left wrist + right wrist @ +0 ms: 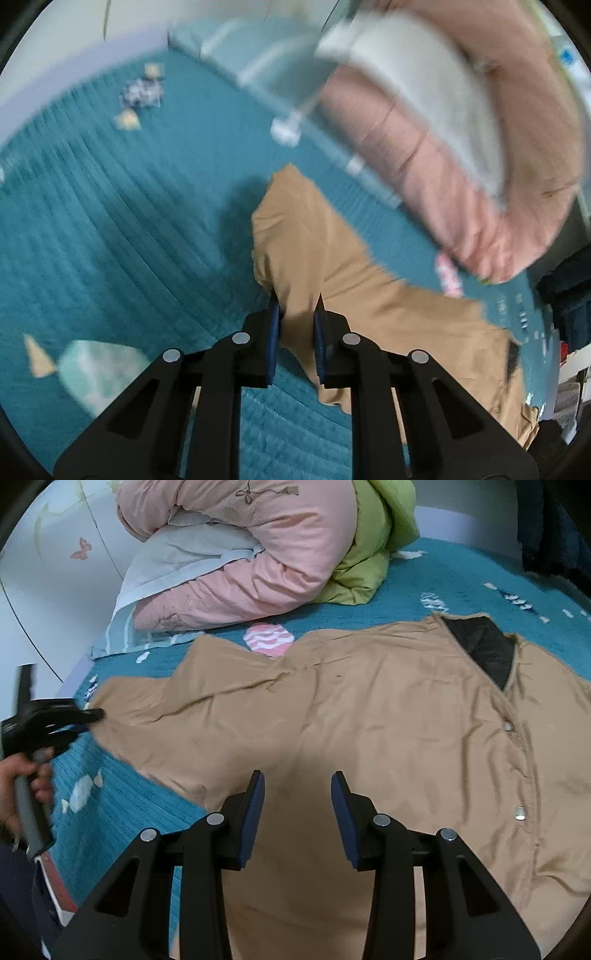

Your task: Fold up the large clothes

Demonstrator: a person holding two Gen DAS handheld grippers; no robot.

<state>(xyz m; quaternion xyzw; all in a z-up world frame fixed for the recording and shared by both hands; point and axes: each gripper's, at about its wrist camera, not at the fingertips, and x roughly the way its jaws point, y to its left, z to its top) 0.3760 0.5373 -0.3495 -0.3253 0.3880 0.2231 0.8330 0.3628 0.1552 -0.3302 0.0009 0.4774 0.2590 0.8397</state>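
Left tongs [297,302] had clamped onto the tan jacket's [369,716] sleeve end; right tongs [297,781] hung part open, empty, over the jacket's middle.

Teal ribbed bedspread [424,579], pale wall [55,602] (butterfly decal [81,549]), pink quilt [258,554] heaped beside green one [373,546]

Soft, even indoor light is filling both views, with no glare showing; the left wrist view is smearing heavily with motion blur, the pink quilt [491,155] and teal bedspread [110,229] streaking, while the right wrist view is staying mostly sharp; a dim shadow is lying on the tan jacket [369,716] just ahead of the right gripper [297,779]; fisheye distortion is bending the edges, dark vignette closing the corners
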